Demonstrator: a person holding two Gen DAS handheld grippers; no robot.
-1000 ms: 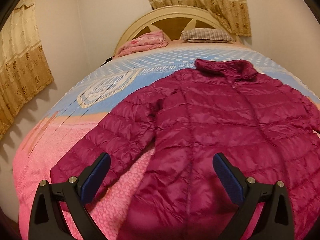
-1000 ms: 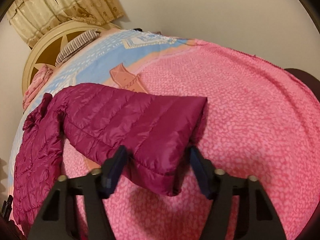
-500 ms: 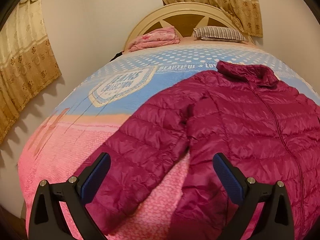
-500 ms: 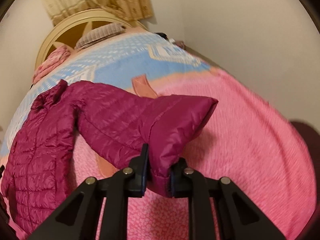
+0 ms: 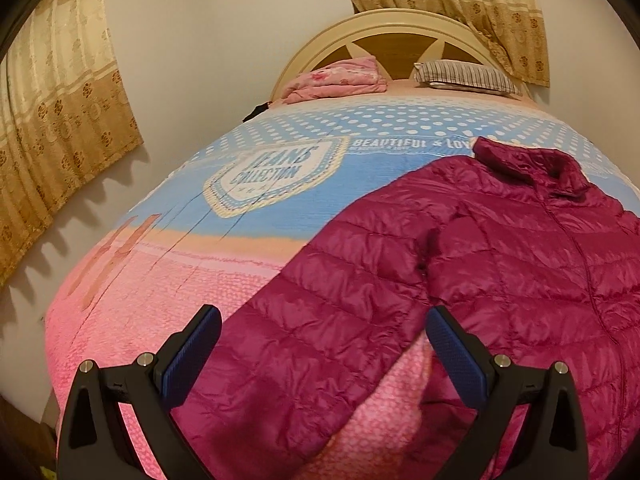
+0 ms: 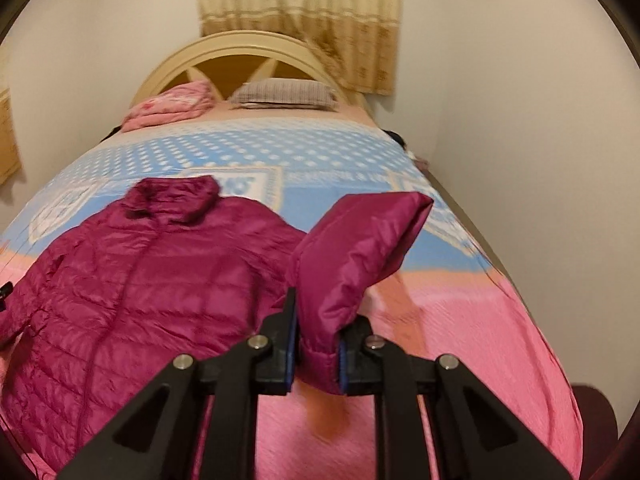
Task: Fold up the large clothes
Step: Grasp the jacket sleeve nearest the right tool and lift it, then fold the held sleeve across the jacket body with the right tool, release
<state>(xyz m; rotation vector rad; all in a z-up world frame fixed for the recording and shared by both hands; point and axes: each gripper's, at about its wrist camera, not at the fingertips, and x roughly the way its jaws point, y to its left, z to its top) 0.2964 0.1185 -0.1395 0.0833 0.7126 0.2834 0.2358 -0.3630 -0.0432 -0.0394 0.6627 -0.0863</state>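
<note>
A magenta quilted puffer jacket [image 5: 520,248] lies front up on the bed, collar toward the headboard; it also shows in the right wrist view [image 6: 132,280]. My left gripper [image 5: 324,344] is open, its blue pads either side of the jacket's left sleeve [image 5: 320,320], just above it. My right gripper [image 6: 316,344] is shut on the cuff of the right sleeve [image 6: 352,256] and holds it lifted off the bed, the sleeve bent up beside the jacket body.
The bed has a pink and blue bedspread [image 5: 132,292]. A folded pink blanket [image 5: 336,80] and a striped pillow [image 5: 468,76] lie at the cream headboard [image 5: 400,28]. Walls and curtains [image 5: 52,120] stand close on both sides.
My right gripper closed on the right sleeve cuff and lifted it, swinging toward the jacket body. My left gripper moved left over the left sleeve and stayed open.
</note>
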